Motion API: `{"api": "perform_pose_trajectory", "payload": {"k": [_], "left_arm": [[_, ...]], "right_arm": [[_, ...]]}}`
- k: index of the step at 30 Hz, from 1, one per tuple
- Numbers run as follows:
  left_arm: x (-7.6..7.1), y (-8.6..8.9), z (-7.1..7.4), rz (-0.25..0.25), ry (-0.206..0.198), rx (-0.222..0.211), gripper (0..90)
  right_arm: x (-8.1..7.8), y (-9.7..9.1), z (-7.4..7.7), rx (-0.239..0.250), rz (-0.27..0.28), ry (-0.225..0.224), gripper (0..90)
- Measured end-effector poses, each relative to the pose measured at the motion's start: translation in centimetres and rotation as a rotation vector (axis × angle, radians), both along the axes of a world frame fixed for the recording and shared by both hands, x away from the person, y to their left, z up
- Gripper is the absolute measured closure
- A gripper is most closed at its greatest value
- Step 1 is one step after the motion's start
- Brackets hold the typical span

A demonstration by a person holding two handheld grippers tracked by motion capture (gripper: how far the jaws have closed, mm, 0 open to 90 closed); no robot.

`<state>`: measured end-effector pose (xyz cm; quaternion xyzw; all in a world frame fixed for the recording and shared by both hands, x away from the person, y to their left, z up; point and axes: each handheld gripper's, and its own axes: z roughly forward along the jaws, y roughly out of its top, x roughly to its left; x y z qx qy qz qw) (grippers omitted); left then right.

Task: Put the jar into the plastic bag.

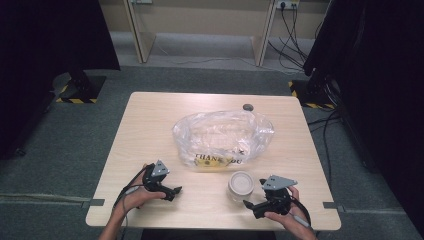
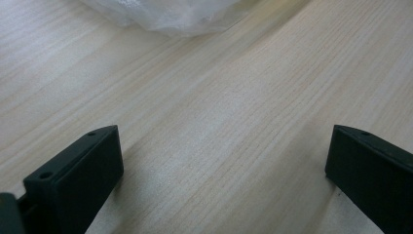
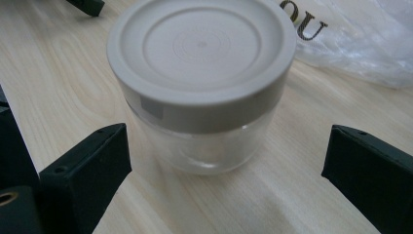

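A clear plastic bag (image 1: 223, 136) printed "THANK YOU" lies crumpled in the middle of the table (image 1: 150, 115). A small clear jar (image 1: 240, 186) with a pale grey lid stands upright just in front of it. My right gripper (image 1: 250, 204) is open at the jar's near right side; in the right gripper view the jar (image 3: 202, 83) stands just beyond the wide-apart jaws. My left gripper (image 1: 176, 191) is open near the front left, jaws spread over bare wood, with the bag's edge (image 2: 165, 14) ahead of it.
A small dark round object (image 1: 247, 106) lies near the table's far edge, behind the bag. Black stands and cables flank the table on the floor. Bare wood stretches along the left side of the table.
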<state>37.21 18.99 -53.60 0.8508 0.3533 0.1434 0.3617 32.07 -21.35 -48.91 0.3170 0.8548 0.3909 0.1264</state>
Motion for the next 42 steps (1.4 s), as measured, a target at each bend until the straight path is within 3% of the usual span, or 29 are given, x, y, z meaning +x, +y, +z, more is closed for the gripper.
{"api": "perform_pose_trajectory", "payload": {"k": [14,30,42], "left_arm": [[0.0,0.0,0.0,0.0,0.0,0.0,0.0],[0.0,0.0,0.0,0.0,0.0,0.0,0.0],[0.0,0.0,0.0,0.0,0.0,0.0,0.0]], "right_arm": [[0.7,1.7,0.4,0.002,0.012,-0.014,3.5],[1.7,3.5,-0.2,0.006,0.011,-0.013,3.7],[2.4,4.1,-0.3,0.001,0.015,0.0,9.6]]}}
